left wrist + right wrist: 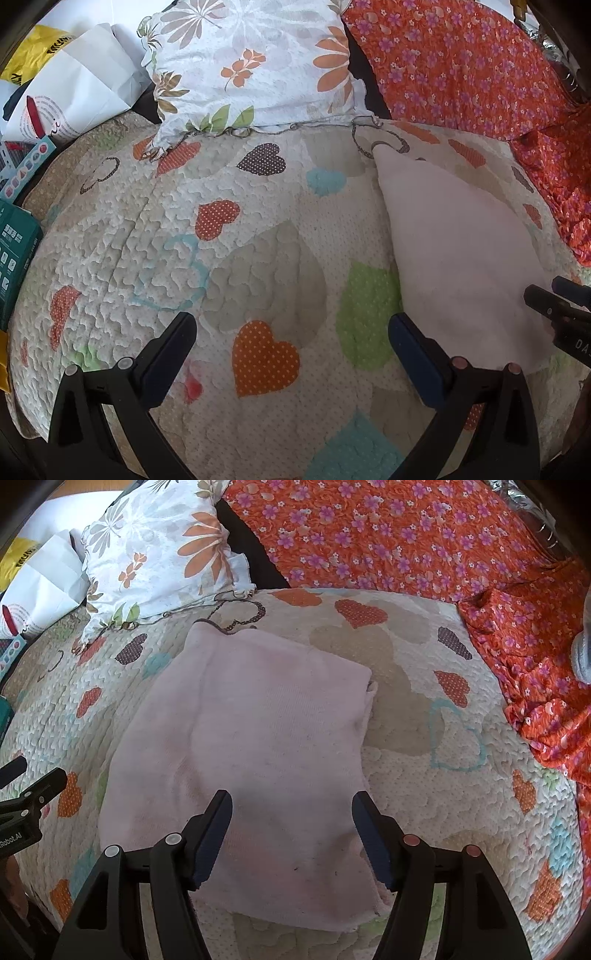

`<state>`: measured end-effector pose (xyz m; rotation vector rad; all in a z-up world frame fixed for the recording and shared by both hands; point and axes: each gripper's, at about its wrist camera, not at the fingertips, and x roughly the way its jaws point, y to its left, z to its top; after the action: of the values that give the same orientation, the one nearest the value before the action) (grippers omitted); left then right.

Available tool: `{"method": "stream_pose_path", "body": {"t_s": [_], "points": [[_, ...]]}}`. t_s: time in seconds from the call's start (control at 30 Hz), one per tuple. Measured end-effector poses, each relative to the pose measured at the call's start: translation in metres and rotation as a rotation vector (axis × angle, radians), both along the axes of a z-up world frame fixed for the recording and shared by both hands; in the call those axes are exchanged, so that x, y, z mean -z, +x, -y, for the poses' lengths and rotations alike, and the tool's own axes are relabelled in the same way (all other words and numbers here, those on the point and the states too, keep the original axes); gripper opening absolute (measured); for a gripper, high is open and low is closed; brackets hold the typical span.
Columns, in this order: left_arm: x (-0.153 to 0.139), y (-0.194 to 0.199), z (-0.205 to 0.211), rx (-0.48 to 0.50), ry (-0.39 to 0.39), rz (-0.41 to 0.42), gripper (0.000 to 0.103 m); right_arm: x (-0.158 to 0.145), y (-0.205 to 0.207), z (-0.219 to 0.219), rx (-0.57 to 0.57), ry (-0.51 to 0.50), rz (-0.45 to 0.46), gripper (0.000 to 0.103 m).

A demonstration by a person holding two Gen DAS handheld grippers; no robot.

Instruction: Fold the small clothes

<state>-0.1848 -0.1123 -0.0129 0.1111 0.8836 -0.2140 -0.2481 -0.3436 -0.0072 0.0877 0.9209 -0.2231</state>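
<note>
The heart-print quilt [424, 672] spreads under everything I see, its puffy stitched surface running from edge to edge. Beyond its far edge lies an orange floral cloth [388, 535], which bunches down along the right side, and to the left of that a white pillow with leaf and flower print [159, 554] rests against the quilt's far border. The pale pink garment [258, 738] lies flat on the quilt, already doubled over with a folded edge along its right side, directly below my right gripper [291, 834]. That gripper's fingers stand wide apart over the near part of the garment and hold nothing. My left gripper [291, 354] hovers over bare quilt just left of the garment, its fingers also spread wide and empty. White paper bags [74, 85] and a green box [18, 251] sit at the far left.
</note>
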Motion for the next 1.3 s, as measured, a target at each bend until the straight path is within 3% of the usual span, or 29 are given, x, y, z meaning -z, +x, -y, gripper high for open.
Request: {"method": "stream_pose_path", "body": {"t_s": [1.3], "points": [[0.018,-0.001,0.011,0.047,-0.035,-0.114,0.103,-0.004,-0.001,0.005,0.009,0.000,0.011,0.075]]}}
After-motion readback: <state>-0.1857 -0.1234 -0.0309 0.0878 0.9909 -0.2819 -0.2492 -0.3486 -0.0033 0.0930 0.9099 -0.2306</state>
